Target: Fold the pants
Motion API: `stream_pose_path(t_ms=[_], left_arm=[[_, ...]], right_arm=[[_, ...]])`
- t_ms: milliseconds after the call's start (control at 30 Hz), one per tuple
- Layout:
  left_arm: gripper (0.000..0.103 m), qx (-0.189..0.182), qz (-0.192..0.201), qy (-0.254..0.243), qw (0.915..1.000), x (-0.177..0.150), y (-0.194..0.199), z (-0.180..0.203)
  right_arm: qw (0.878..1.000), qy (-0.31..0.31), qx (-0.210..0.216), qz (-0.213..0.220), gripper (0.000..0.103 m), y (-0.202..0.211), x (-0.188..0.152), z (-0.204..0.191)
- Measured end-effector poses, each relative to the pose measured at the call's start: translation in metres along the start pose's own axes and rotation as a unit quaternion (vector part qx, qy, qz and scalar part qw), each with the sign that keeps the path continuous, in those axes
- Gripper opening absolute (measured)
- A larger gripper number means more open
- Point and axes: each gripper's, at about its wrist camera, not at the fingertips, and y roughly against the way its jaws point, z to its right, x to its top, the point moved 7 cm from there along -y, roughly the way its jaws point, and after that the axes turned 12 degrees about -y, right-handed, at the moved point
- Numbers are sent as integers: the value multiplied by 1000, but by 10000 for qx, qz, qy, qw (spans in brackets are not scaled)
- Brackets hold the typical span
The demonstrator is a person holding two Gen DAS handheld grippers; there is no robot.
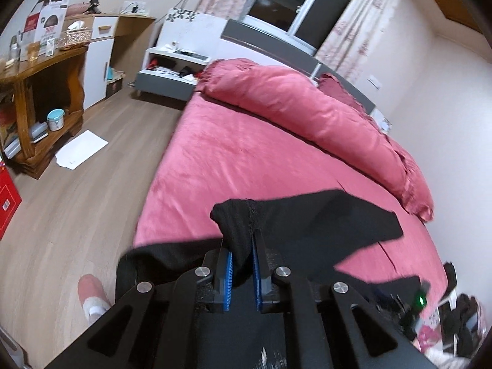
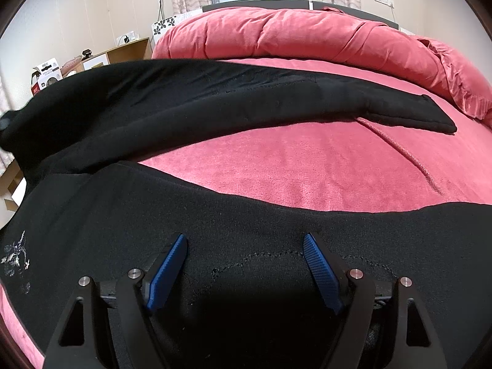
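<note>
Left wrist view: the left gripper (image 1: 243, 253) is being held above the bed (image 1: 233, 153), its jaws closed on a bunched fold of the black pants (image 1: 295, 218). The cloth is being lifted off the sheet here, one flap trailing to the right. The floor (image 1: 80, 203), a sheet of paper (image 1: 81, 149), a wooden shelf (image 1: 33, 92), a nightstand (image 1: 172, 70) and a slippered foot (image 1: 92, 295) are being shown only in this view.

Right wrist view: the right gripper (image 2: 245, 259) is being held low over the pants (image 2: 215, 215), jaws wide apart and gripping nothing, the blue pads (image 2: 167, 276) hanging just over the cloth. A curved stitched seam is lying between them. One leg (image 2: 246, 98) is being stretched across the bed (image 2: 307, 166), its far end resting on the sheet. White embroidery (image 2: 13, 258) is showing at the left edge.

Bedding is red; a rolled duvet (image 2: 307, 33) is lying along the headboard. A curtained window (image 1: 295, 3) is being seen behind it.
</note>
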Motion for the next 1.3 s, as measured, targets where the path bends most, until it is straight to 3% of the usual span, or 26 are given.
stream_pose_path(t_ms=[200, 367, 467, 667, 767, 933, 1033, 1100, 1300], left_arm=[[10, -12, -235, 164, 9996, -65, 17, 18], [10, 32, -495, 399, 9980, -114, 5, 24], [10, 15, -837, 414, 9956, -139, -11, 29], [10, -9, -922, 516, 9944, -153, -17, 25], [10, -4, -903, 504, 9946, -153, -15, 26], [10, -14, -873, 553, 9946, -149, -10, 24], [10, -4, -852, 583, 9947, -147, -6, 22], [10, -11, -836, 626, 9945, -146, -5, 21], [10, 51, -507, 981, 9939, -128, 9, 1]], right_arm=[[10000, 41, -41, -37, 80, -2, -2, -2], [9979, 413, -338, -374, 80, -4, 7, -16], [9990, 123, -44, -435, 80, 0, 29, -25], [9950, -631, 678, -378, 79, -4, 90, -49], [9922, -899, 755, -409, 79, -23, 119, -60], [9812, -1716, 535, -700, 75, -74, 154, -49], [9698, -2258, 420, -818, 58, -95, 168, -35], [9670, -2344, 493, -864, 17, -101, 172, -30], [9742, -2027, 765, -631, 13, -68, 171, -25]])
